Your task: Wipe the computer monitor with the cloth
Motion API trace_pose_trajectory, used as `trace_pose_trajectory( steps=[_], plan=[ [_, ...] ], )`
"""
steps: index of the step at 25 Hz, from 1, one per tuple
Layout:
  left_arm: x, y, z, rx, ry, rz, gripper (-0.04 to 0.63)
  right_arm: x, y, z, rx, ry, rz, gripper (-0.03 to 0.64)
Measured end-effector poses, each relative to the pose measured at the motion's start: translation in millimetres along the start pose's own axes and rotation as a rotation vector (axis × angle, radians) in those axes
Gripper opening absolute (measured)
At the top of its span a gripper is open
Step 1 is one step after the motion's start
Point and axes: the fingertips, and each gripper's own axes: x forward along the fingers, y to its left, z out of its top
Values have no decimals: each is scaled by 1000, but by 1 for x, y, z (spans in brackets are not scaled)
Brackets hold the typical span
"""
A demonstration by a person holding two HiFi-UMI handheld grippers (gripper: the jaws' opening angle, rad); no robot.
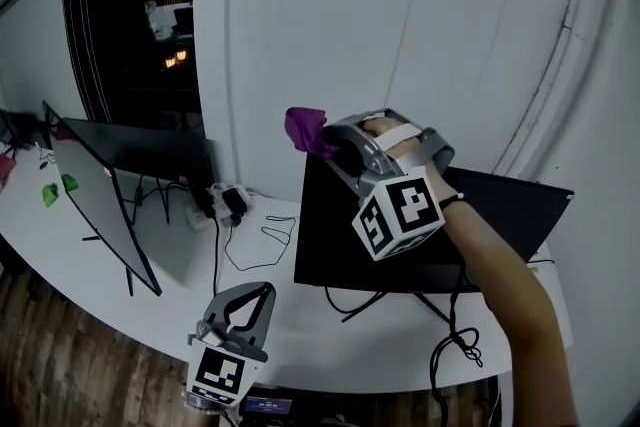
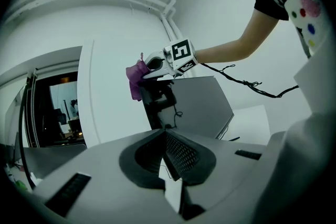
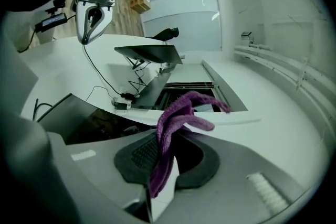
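The right gripper [image 3: 167, 138] has its jaws closed tight on the purple cloth [image 3: 181, 115]. The cloth is pinched between the two dark pads; one end hangs down through the slot toward the bottom of the frame, and the other end bunches up and fans out past the tips toward the centre right. In the head view the cloth sticks out of these jaws at upper centre, just above the upper left corner of the black computer monitor [image 1: 430, 235]; whether it touches the top edge cannot be told. A hand [image 1: 405, 140] wraps the gripper body from the right; the marker cube [image 1: 398, 212] sits below it in front of the monitor, and the forearm runs off to the lower right of the frame.

The left gripper [image 2: 165, 132] has its jaws brought together with nothing between them; its own view looks up past the tips at the right gripper, the cloth and the monitor in the upper centre. In the head view it hangs low at bottom centre-left, over the front edge of the white counter [image 1: 180, 265], well apart from the monitor and the cloth.

Further out, the monitor stands on thin legs at centre right of the counter; a second monitor [image 1: 100, 200] stands tilted at the left; a power strip [image 1: 225, 203] and loose cables [image 1: 265, 240] lie between the two.
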Motion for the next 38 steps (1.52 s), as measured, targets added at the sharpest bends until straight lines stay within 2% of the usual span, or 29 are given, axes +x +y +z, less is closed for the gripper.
trace_pose_trajectory(
  steps=[8, 38],
  plan=[
    [12, -14, 4, 3, -5, -21, 5, -5, 12, -5, -19, -8, 46, 60],
    [64, -91, 22, 20, -24, -170, 5, -106, 43, -103, 65, 149, 20, 60]
  ],
)
